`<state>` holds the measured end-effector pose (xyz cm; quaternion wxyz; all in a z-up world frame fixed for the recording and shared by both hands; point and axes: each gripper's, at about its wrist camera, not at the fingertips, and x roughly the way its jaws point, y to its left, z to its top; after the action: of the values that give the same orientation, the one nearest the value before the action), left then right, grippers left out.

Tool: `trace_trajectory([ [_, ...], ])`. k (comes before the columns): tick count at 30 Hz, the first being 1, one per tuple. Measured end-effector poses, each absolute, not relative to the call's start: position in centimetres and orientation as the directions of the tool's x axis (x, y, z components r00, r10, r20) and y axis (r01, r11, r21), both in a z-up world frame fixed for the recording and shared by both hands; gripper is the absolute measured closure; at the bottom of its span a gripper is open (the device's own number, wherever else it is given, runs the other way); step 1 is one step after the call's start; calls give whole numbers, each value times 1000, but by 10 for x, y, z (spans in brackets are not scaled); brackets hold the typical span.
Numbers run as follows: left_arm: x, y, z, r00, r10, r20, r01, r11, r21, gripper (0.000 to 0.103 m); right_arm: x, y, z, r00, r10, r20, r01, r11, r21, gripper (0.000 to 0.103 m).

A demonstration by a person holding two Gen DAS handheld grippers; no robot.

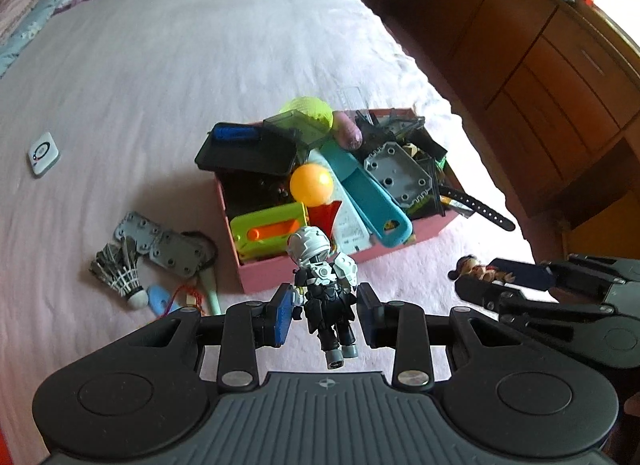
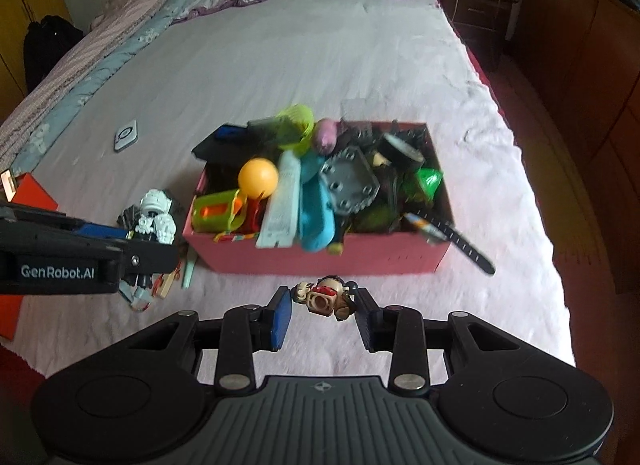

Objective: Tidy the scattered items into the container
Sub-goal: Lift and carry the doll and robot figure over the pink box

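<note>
A pink box (image 1: 344, 261) (image 2: 320, 255) on the bed is piled with toys, among them an orange ball (image 1: 311, 183) (image 2: 258, 178). My left gripper (image 1: 324, 311) is shut on a white and black robot figure (image 1: 326, 285), held above the bed just in front of the box; the figure also shows in the right wrist view (image 2: 154, 221). My right gripper (image 2: 324, 311) is shut on a small brown doll figure (image 2: 326, 299), held before the box's near wall; this gripper (image 1: 480, 283) and the doll (image 1: 474, 268) also show in the left wrist view.
Left of the box lie a shuttlecock (image 1: 120, 273), a grey hinge plate (image 1: 160, 243), a blue piece and a pale green stick (image 1: 210, 289). A white square device (image 1: 43, 154) (image 2: 127, 135) lies further left. A black strap (image 2: 466, 245) hangs over the box's right corner. The bed edge and wooden drawers (image 1: 560, 77) are at right.
</note>
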<state>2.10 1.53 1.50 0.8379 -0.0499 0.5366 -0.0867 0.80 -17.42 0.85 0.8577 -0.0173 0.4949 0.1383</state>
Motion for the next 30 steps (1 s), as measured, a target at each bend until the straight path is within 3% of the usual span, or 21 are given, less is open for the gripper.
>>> trace_trajectory([
  [22,108,-14,9,390,-208,-897,195,971,-140,68,88,-224,7,558,128,-820,-54,992,118,66],
  [26,94,-17,8,373,-212,-903,249,961,-123,64,89,-225,3,547,128,-827,-57,992,115,66],
  [30,62,-22,3,354,-198,-914,305,948,-87,47,76,-221,3,536,142,-832,-94,990,109,66],
])
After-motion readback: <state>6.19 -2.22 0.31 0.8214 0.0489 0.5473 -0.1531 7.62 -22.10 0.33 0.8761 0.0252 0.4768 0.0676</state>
